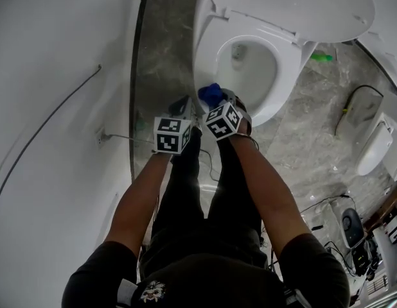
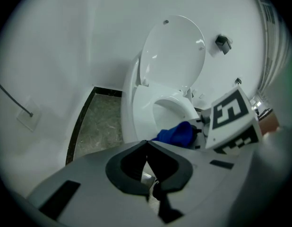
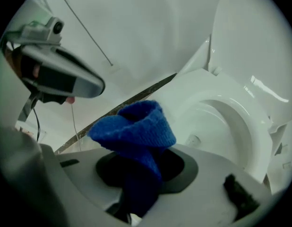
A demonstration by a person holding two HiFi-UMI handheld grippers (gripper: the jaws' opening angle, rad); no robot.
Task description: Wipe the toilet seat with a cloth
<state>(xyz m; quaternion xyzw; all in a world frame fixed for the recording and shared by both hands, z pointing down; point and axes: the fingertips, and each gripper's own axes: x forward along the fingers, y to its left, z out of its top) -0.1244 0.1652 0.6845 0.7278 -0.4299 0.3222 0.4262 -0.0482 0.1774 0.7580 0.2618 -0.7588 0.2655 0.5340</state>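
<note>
White wall (image 1: 51,76), grey marble floor (image 1: 314,140).

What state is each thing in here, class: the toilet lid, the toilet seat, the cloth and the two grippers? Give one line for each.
toilet lid: raised, leaning back.
toilet seat: down on the bowl.
blue cloth: bunched up, clamped in the right gripper.
right gripper: fingers shut on the blue cloth.
left gripper: fingers shut, nothing between them.

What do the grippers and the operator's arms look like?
The left gripper and right gripper have light grey bodies with black pads lining the jaws. Each carries a white cube with black square markers. Black short sleeves, forearms bare.
</note>
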